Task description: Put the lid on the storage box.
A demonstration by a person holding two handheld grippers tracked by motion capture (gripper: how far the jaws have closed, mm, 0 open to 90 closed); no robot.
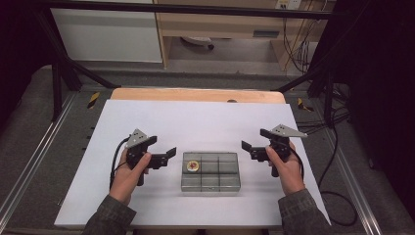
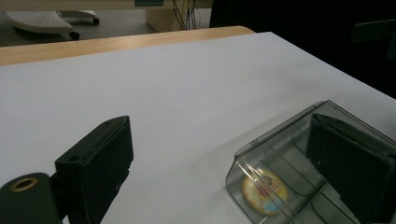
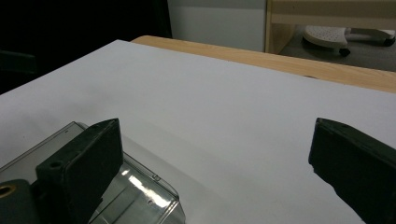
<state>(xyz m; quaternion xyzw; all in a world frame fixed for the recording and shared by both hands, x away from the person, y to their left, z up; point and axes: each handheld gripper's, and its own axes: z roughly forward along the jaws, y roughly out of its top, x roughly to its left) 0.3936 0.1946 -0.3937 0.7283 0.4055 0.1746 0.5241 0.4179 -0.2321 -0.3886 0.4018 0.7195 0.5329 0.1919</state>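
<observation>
The left tongs [image 1: 164, 152] hover with jaws wide, just beside the clear compartment box [image 1: 210, 171]. The box sits near the surface's [image 1: 195, 122] front edge, a round yellow token [image 1: 192, 166] in its far-left compartment. The right tongs [image 1: 253, 142] gape wide beside it.

No legible text, number or brand anywhere. Round yellow disc [image 1: 193, 166] in the near-left compartment of the clear box [image 1: 211, 186]: coloured print on its face, red and blue patches, too blurred to read in the left gripper view [image 2: 264, 191]. Far beyond the box, a yellow-and-black striped marker [image 1: 93, 99] on the floor rail off the table's left corner; a second one [image 1: 303, 105] off the right corner. Stripes only, no lettering.
</observation>
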